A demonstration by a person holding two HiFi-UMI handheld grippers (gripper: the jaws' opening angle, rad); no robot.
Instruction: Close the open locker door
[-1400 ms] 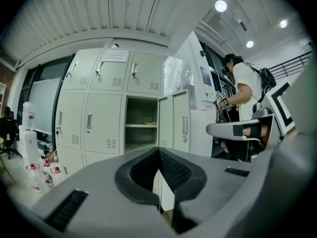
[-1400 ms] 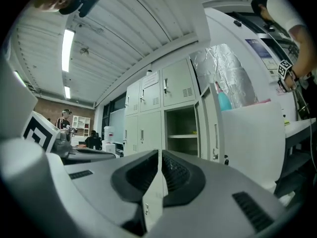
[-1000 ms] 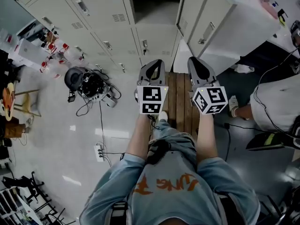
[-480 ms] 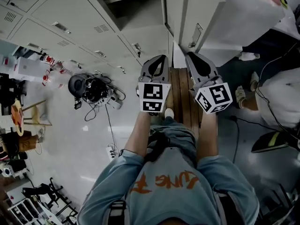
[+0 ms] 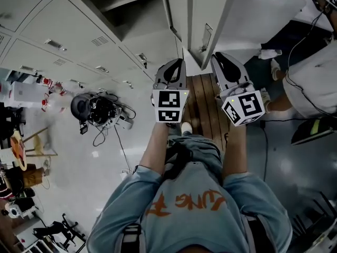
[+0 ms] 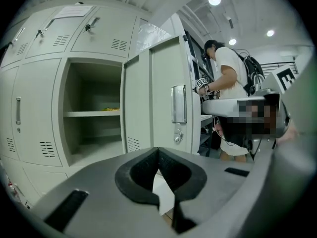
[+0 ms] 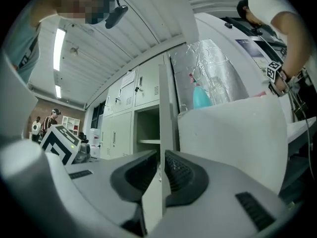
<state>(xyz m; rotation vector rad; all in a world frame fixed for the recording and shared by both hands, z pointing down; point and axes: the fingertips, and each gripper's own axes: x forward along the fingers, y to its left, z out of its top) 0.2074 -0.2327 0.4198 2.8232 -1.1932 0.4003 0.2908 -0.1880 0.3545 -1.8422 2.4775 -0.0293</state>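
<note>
Left gripper (image 5: pixel 177 62) (image 6: pixel 158 150) is closed: pad tips touch, hollow behind them holds nothing. Right gripper (image 5: pixel 217 56) (image 7: pixel 161 155) is narrow, a thin slit between the pads, nothing gripped; the door's edge lines up behind the slit but stands apart from the jaws. Both are held side by side in front of the person, above a wooden floor strip (image 5: pixel 202 101), pointing at the lockers. Locker door (image 5: pixel 210 9) (image 6: pixel 166 78) (image 7: pixel 165 108) is pale grey-beige metal, swung well out from the bank, hinged at the right side of the open compartment (image 5: pixel 134 4) (image 6: pixel 91 93), free edge toward the grippers. It has an upright handle plate (image 6: pixel 179 104) near the free edge, a small lock (image 6: pixel 177 136) just under it and vent slots (image 6: pixel 132 144) low on the hinge side. Right gripper view sees it almost edge-on. Compartment has one shelf (image 6: pixel 91 114) with something yellow (image 6: pixel 111 109) at the back, can't tell what. Neighbouring doors are all shut. A person in a white shirt (image 5: pixel 310 62) (image 6: pixel 230 68) stands beside the door on the right. A heap of black gear and cables (image 5: pixel 100 107) lies on the floor to the left.
</note>
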